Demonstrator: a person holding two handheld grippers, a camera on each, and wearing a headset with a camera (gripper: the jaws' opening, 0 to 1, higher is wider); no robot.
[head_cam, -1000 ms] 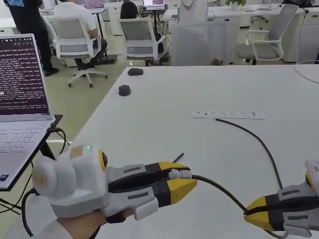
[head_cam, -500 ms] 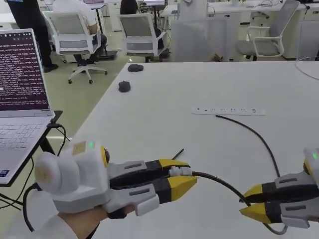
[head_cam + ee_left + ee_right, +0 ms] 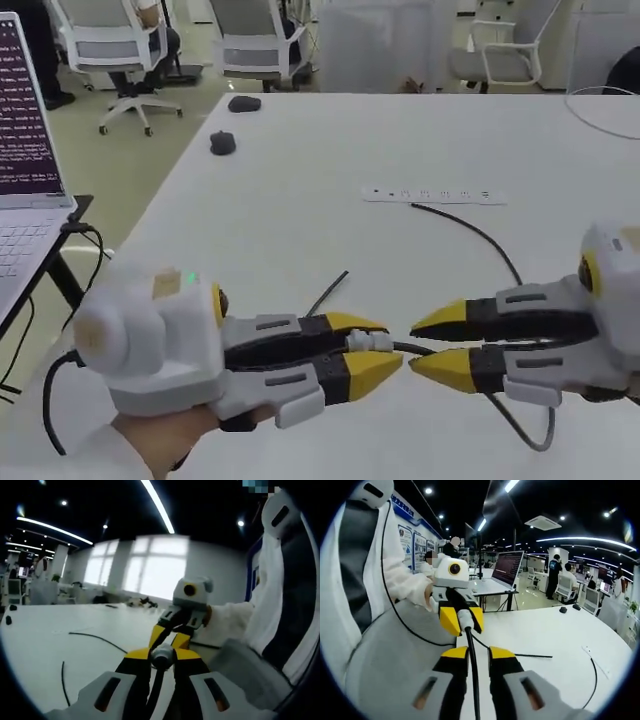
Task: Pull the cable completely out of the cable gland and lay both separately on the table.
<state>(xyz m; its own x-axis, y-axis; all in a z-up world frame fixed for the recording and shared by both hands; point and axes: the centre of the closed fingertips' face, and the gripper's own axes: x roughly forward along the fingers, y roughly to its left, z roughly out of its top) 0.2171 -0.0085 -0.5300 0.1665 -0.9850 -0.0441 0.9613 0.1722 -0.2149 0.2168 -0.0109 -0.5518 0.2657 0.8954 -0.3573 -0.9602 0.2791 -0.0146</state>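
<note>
A small white cable gland (image 3: 362,341) sits between the yellow tips of my left gripper (image 3: 390,344), which is shut on it low over the white table (image 3: 300,200). A black cable (image 3: 505,425) leaves the gland to the right and passes between the parted jaws of my right gripper (image 3: 413,345), tip to tip with the left one. In the left gripper view the gland (image 3: 162,658) is pinched in the left gripper (image 3: 161,653), facing the right gripper (image 3: 170,636). From the right gripper (image 3: 478,652), the cable (image 3: 471,672) runs to the gland (image 3: 466,625).
A white power strip (image 3: 432,195) lies mid-table with a black lead curving toward the right gripper. A short black strip (image 3: 325,293) lies near the left gripper. Two dark mice (image 3: 222,144) rest at the far left. A laptop (image 3: 20,130) stands left of the table.
My right gripper opened, let go of the cable, and slid left along it until its tips nearly meet the left gripper. The left gripper kept hold of the gland. The head camera tilted down.
</note>
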